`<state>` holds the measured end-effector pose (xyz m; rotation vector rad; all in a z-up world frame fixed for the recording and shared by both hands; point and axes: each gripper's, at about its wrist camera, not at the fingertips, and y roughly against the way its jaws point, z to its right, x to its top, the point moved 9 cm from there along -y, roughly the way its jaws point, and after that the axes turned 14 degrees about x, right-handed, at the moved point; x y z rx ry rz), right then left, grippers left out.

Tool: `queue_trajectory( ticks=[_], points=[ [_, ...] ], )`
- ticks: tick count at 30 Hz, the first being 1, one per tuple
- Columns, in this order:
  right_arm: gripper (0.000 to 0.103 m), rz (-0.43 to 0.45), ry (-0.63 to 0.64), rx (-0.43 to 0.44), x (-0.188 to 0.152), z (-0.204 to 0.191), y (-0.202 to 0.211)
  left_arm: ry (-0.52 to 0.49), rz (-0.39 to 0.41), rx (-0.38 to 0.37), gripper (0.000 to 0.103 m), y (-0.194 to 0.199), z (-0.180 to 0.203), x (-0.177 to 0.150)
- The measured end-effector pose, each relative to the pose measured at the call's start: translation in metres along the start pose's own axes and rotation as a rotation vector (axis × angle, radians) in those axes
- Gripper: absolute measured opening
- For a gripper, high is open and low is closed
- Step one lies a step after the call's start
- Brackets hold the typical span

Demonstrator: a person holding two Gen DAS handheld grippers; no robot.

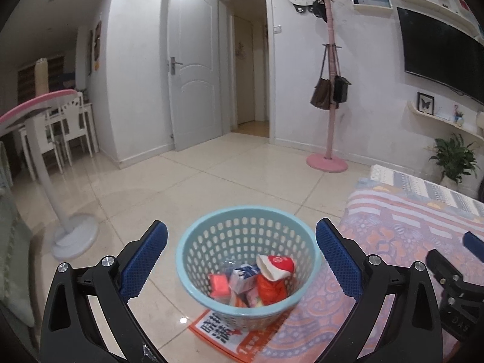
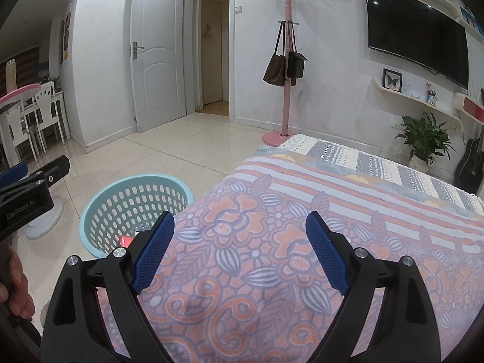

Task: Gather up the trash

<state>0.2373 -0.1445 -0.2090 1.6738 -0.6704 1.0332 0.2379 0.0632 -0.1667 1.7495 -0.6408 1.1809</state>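
Trash (image 1: 260, 281) sits jumbled in the upright blue basket (image 1: 193, 242), mouth up, beside the rug (image 2: 272, 242); I see both my left gripper (image 1: 242, 260) and right gripper (image 2: 239, 251) spread wide, empty.

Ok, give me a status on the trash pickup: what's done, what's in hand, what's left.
Done: several crumpled wrappers and small cartons lie in the blue basket. In hand: nothing; the left hand-held gripper and the right hand-held gripper are both open and empty. Left: an orange printed sheet lies on the floor, partly under the basket, and may still need collecting. The patterned blanket shows no loose trash.
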Motion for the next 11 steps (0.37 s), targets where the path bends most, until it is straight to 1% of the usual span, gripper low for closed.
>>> queue_trajectory(
  ticks=[5, 11],
  points=[
    [0.084, 0.0, 0.024, -0.006, 0.0006, -0.0049, 0.0001, 0.02, -0.028, -0.023, 0.096, -0.0048, -0.0052, -0.0015],
    [0.084, 0.01, 0.037, -0.001, 0.0009, -0.0092, 0.0035, 0.013, -0.007, -0.02, 0.096, -0.0047, -0.0099, 0.0009]
  ],
)
